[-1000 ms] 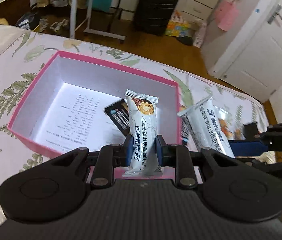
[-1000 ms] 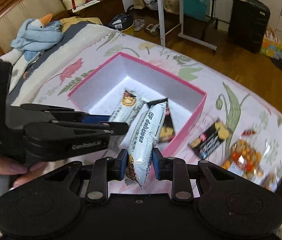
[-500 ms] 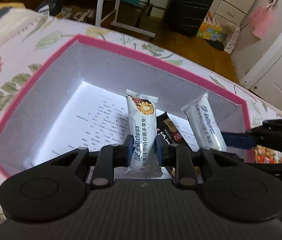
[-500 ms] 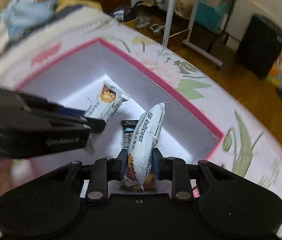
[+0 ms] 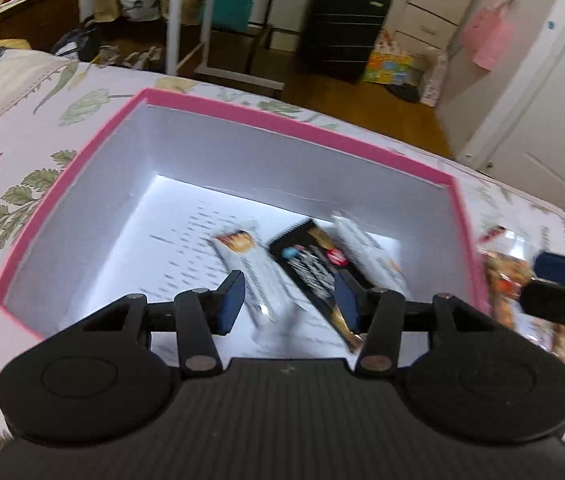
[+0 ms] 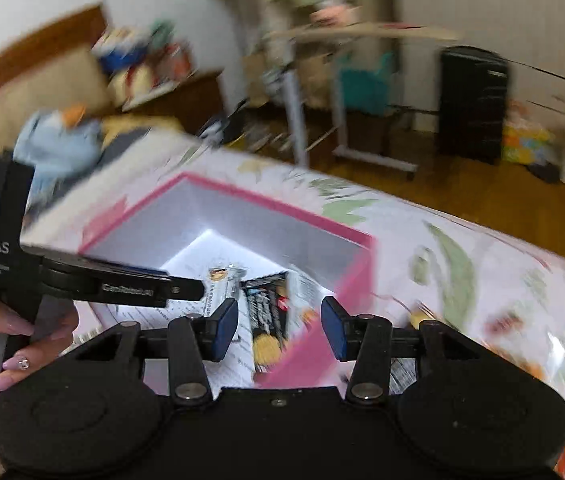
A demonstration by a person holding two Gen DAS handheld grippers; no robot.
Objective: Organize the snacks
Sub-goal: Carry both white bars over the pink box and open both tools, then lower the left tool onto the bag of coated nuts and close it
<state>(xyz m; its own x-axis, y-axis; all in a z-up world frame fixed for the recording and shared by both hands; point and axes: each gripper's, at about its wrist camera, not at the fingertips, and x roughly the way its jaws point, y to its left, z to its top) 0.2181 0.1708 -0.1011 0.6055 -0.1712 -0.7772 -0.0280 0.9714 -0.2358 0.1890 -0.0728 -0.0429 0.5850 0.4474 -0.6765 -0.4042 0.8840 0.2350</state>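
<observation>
A pink box (image 5: 290,120) with a white inside stands on the flowered bedspread; it also shows in the right wrist view (image 6: 346,280). Inside lie a white snack bar (image 5: 250,264), a black snack packet (image 5: 310,264) and a second white bar (image 5: 366,252). My left gripper (image 5: 288,300) is open and empty above the box's near side. My right gripper (image 6: 280,324) is open and empty over the box's near right corner. The right gripper's finger (image 5: 562,268) shows at the right edge of the left wrist view.
Several more snack packets (image 5: 510,280) lie on the bedspread (image 5: 22,128) right of the box. A black suitcase (image 5: 342,28), a rolling table (image 6: 362,36) and a door (image 5: 554,100) stand beyond the bed. A hand (image 6: 22,344) holds the left gripper.
Both grippers opened and dropped their white snack bars into the pink box. Both have pulled back and up a little; the right view swung upward.
</observation>
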